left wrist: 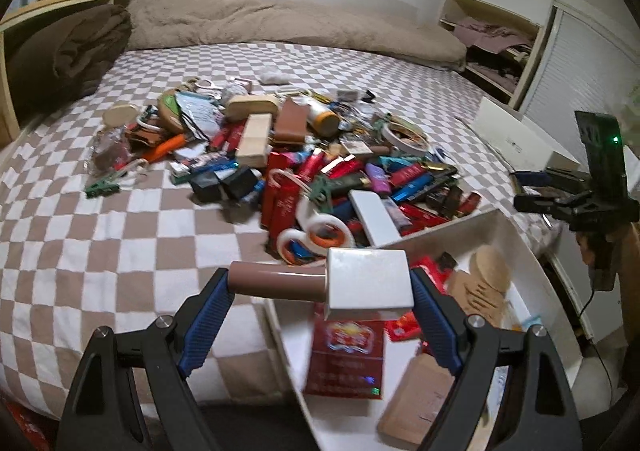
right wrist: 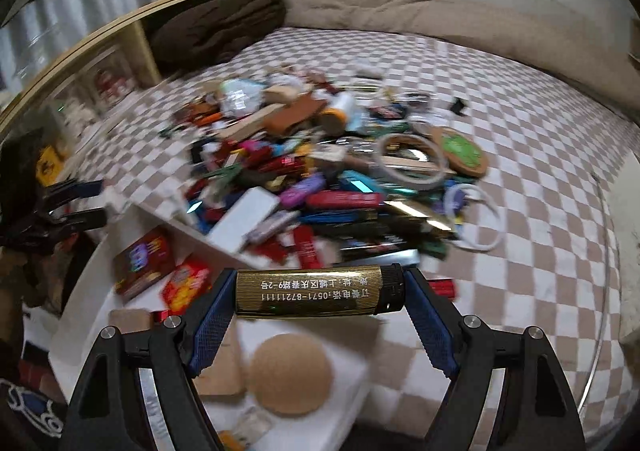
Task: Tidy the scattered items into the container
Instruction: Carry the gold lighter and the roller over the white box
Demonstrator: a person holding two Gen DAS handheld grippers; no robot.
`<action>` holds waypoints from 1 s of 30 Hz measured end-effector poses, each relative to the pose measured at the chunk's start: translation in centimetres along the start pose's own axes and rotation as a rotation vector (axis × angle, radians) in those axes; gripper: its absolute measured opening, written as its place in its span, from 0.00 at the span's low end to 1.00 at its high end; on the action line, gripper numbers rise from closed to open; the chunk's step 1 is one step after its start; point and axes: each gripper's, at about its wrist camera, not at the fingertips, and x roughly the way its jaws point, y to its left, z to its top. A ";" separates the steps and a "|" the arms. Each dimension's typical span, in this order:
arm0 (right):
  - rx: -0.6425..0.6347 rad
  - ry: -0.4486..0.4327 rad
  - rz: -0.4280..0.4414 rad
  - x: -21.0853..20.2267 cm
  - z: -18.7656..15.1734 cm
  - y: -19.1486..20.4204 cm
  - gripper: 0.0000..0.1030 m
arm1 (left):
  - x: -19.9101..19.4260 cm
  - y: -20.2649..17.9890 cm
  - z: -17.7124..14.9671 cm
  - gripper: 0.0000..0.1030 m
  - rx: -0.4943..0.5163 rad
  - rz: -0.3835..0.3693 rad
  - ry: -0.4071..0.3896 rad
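**Tongs loaded on both sides, most of the pile still on the bed**

Tongs in both hands are full. The left tongs [left wrist: 320,285] are clamped end to end on a brown-and-white tube [left wrist: 324,283], held crosswise at the lower middle of the left wrist view, above the near wall of the white container [left wrist: 516,247]. The right tongs [right wrist: 318,293] grip a gold lighter [right wrist: 316,293] with a black cap, also crosswise, at the lower middle of the right wrist view, with the container's floor showing beneath it.

The container sits at the near edge of the bed, lower right in the left view and lower left in the right view. It holds only a handful of things: a red cigarette pack [left wrist: 346,355], a round cork coaster [right wrist: 290,373], a brown cardboard piece [left wrist: 416,399], and a few red wrappers. Much of its white floor is bare.

Beyond its far wall, the pile [left wrist: 320,159] spreads across the middle of both views on the checkered bedspread [left wrist: 100,251]: lighters, red packs, rolls of tape [left wrist: 328,231], a white box [left wrist: 374,215], wooden blocks, and a pump bottle, with a few strays at the pile's left edge in the left view.

My judgement is that the job is at an early stage. Two items are about to go in and a few are in; most of the clutter remains outside.
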 end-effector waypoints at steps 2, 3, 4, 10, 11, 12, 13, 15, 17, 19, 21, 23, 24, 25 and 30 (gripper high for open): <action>-0.036 0.012 0.022 0.1 -0.1 1.6 0.80 | 0.0 -0.4 -0.4 0.85 0.001 -0.021 0.008; -0.059 0.023 0.038 0.3 -0.2 2.5 0.80 | -0.1 -0.5 -0.6 0.85 0.003 -0.026 0.009; -0.075 0.031 0.050 0.4 -0.3 3.3 0.80 | -0.2 -0.7 -0.8 0.85 0.008 -0.031 0.010; -0.117 0.106 0.133 2.1 -0.5 6.6 0.80 | -1.2 -2.4 -2.4 0.85 0.043 -0.075 0.017; -0.133 0.118 0.132 2.6 -0.6 7.2 0.80 | -1.4 -2.7 -2.6 0.85 0.053 -0.080 0.018; -0.150 0.125 0.126 2.9 -0.6 7.6 0.80 | -1.7 -3.0 -2.9 0.85 0.066 -0.084 0.020; -0.171 0.134 0.119 3.3 -0.7 8.2 0.80 | -2.0 -3.3 -3.3 0.85 0.080 -0.089 0.022; -0.205 0.151 0.118 4.1 -0.8 9.2 0.80 | -2.6 -4.0 -3.9 0.85 0.101 -0.103 0.029; -0.234 0.165 0.120 4.7 -0.8 10.1 0.80 | -3.0 -4.5 -4.4 0.85 0.112 -0.118 0.039; -0.266 0.182 0.124 5.5 -0.9 11.1 0.80 | -3.5 -5.1 -5.0 0.85 0.126 -0.132 0.048; -0.286 0.192 0.128 6.1 -0.9 11.9 0.80 | -4.1 -5.6 -5.5 0.85 0.146 -0.144 0.048; -0.301 0.206 0.142 6.7 -0.9 12.6 0.80 | -4.6 -5.8 -5.8 0.85 0.155 -0.152 0.043; -0.308 0.212 0.146 7.0 -0.9 13.0 0.80 | -4.9 -5.8 -5.9 0.85 0.155 -0.157 0.041; -0.320 0.218 0.150 7.3 -0.9 13.4 0.80 | -5.3 -5.8 -6.1 0.85 0.152 -0.163 0.039; -0.408 0.240 0.179 8.6 -0.9 15.5 0.80 | -6.4 -5.2 -6.5 0.85 0.132 -0.169 0.022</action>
